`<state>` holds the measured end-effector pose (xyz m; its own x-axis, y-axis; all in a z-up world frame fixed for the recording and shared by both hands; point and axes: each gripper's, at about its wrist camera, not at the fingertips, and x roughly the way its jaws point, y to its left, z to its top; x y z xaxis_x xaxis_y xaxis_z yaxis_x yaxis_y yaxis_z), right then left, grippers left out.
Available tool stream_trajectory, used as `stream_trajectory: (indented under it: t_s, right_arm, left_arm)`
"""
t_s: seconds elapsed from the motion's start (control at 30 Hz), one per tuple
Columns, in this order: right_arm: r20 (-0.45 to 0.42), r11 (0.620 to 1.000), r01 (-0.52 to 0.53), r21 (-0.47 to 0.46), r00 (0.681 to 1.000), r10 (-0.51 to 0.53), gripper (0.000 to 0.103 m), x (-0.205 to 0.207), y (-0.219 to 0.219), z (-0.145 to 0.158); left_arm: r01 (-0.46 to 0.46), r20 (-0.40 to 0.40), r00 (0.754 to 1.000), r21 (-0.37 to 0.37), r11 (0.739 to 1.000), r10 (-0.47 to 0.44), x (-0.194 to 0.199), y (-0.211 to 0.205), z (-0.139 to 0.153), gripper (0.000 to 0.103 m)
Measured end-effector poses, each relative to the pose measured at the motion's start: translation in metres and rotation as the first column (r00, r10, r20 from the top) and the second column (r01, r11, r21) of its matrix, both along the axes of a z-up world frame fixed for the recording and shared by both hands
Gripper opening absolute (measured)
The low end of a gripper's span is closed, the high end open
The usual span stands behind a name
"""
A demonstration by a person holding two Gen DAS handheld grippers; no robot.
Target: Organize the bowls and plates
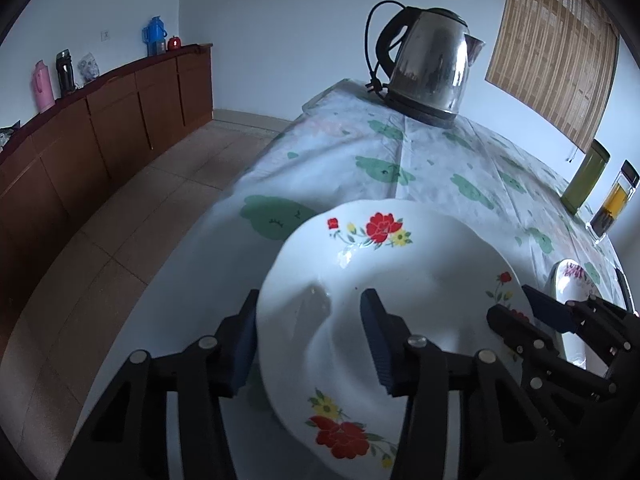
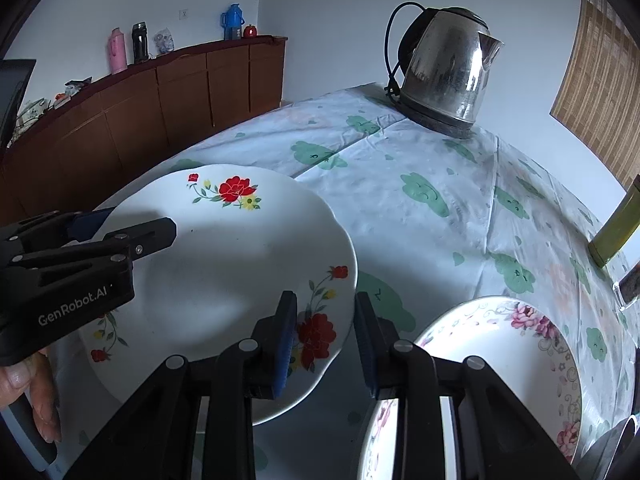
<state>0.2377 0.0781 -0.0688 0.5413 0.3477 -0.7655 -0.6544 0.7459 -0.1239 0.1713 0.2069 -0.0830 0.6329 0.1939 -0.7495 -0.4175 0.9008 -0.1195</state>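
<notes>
The surface (image 2: 440, 184), under a pale cloth printed with green blobs, carries everything. On its near left part lies the big white scalloped plate with red and yellow flowers (image 2: 240, 280), and both my tools straddle its rim from opposite sides: my left tool (image 1: 308, 336) over the left edge, one finger outside the rim and one over the white face, and my right tool (image 2: 326, 336) over the right edge beside a red bloom. Both stand at a middling gap; I cannot tell whether the pads press the rim yet. The plate looks glossy, shallow and thin-edged, likely slippery. Just beside my right tool, to its right, sits the smaller white dish with pink flowers and grey scrollwork (image 2: 500, 360), which I judge the likely stacking partner.
</notes>
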Motion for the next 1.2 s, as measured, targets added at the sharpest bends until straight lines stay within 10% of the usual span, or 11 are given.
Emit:
stream_trajectory:
  t_s: [1.2]
  right_arm:
    - [-0.021,0.995,-0.012,0.101,1.000,0.014,0.025,-0.007,-0.010,0.005]
  left_arm:
    - [-0.043,0.009,0.999,-0.054,0.998,0.043,-0.007,0.013,-0.006,0.032]
